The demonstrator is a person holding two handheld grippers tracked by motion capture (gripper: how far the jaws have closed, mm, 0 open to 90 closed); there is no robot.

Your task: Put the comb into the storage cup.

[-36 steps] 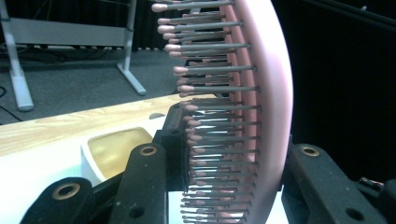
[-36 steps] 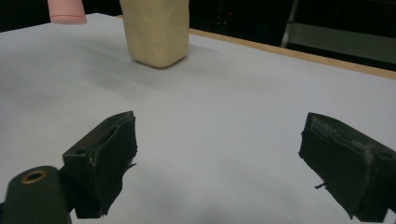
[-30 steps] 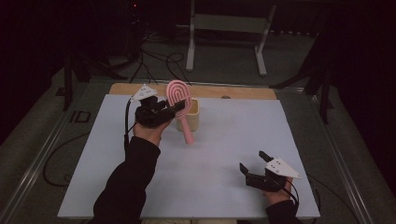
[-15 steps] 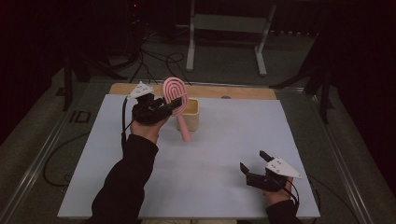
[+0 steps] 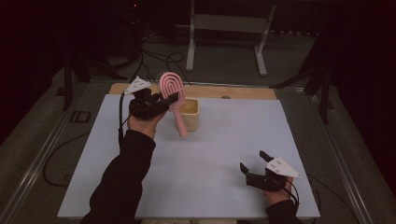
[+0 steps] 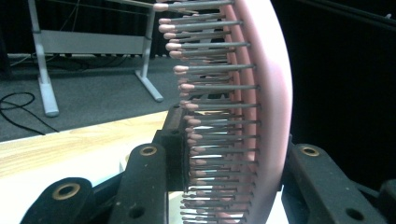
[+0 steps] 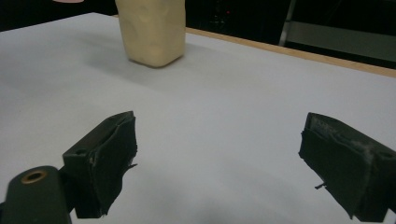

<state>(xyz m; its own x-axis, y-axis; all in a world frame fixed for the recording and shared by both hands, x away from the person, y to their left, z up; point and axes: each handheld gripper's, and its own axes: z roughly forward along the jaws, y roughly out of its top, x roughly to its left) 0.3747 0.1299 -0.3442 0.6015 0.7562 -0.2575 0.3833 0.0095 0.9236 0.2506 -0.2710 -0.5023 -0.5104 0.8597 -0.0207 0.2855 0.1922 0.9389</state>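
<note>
Dark room, white counter [image 5: 224,154] with a cream cup [image 5: 190,113] set near the far edge. The pink brush [image 5: 172,95] is clamped by its head in the left gripper [image 5: 161,103], fingers [image 6: 144,186] shut on bristles and back. It's held just left of the cup, long axis tilted, handle end pointed down beside the rim, so a lift over looks needed. The right gripper [image 5: 254,163] is parked near the front, fingers [image 7: 105,156] wide apart, nothing held.

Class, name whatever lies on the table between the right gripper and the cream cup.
Nothing: the right gripper view shows bare white table from the open right gripper to the cream cup.
</note>
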